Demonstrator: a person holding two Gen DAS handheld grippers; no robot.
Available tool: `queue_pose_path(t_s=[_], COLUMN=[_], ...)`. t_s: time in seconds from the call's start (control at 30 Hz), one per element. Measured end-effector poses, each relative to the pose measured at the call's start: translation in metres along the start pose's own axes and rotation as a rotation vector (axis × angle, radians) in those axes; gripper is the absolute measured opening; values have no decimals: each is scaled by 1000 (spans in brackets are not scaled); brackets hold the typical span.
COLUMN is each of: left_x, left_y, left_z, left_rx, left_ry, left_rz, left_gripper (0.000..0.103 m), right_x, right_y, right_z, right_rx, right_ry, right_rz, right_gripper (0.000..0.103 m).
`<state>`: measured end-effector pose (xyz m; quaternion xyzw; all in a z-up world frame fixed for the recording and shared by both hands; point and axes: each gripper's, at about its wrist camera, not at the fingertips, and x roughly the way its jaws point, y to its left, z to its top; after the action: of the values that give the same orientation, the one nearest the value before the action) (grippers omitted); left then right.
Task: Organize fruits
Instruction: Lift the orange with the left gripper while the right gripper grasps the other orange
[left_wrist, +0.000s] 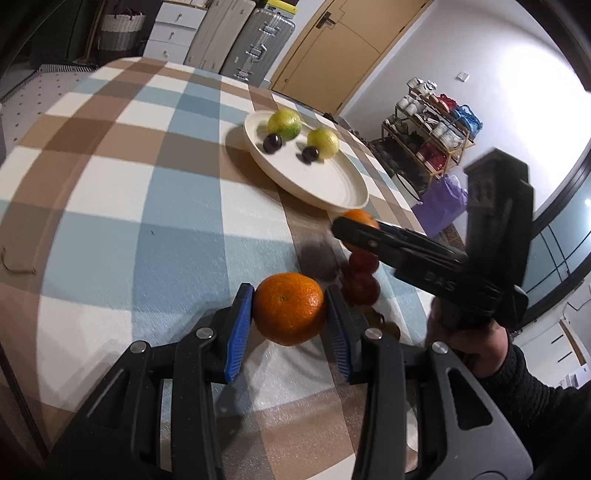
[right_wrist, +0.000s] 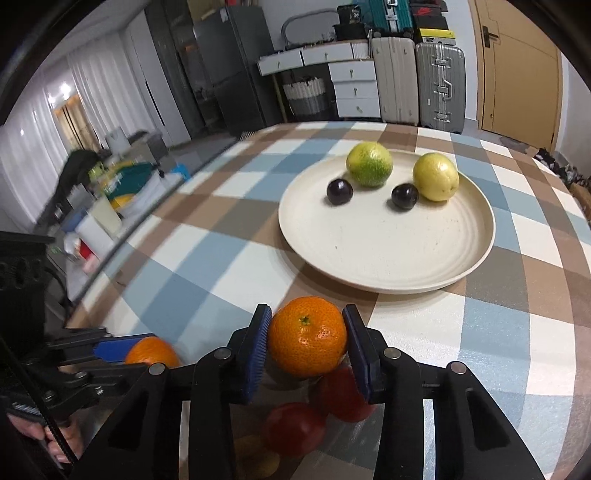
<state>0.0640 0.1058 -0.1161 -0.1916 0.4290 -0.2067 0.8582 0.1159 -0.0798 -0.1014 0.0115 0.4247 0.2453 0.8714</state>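
Observation:
My left gripper is shut on an orange and holds it above the checked tablecloth. My right gripper is shut on a second orange, also lifted; it shows in the left wrist view behind the right gripper's finger. A cream plate holds two green-yellow citrus fruits and two dark plums. Two red apples lie on the table under my right gripper. The left gripper with its orange shows at the lower left.
The round table has a blue, brown and white checked cloth. A brownish fruit lies near the apples. Suitcases and drawers stand beyond the far edge. A shoe rack stands by the wall at right.

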Motion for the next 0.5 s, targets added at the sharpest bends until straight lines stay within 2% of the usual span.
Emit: queue_pose_path(t_s=[0.23, 0.3, 0.5], left_x=[-2, -2, 6], left_y=[-13, -23, -46], left_z=[21, 28, 55], left_rx=[39, 78, 131], left_ry=[-20, -34, -45], left_rz=[38, 75, 96], left_gripper=[36, 36, 36], right_x=[-23, -31, -49], right_y=[-6, -10, -24], right_z=[0, -1, 1], right_rx=[29, 43, 71], right_ry=[-58, -70, -113], right_rz=[52, 66, 71], right_gripper=[40, 40, 40])
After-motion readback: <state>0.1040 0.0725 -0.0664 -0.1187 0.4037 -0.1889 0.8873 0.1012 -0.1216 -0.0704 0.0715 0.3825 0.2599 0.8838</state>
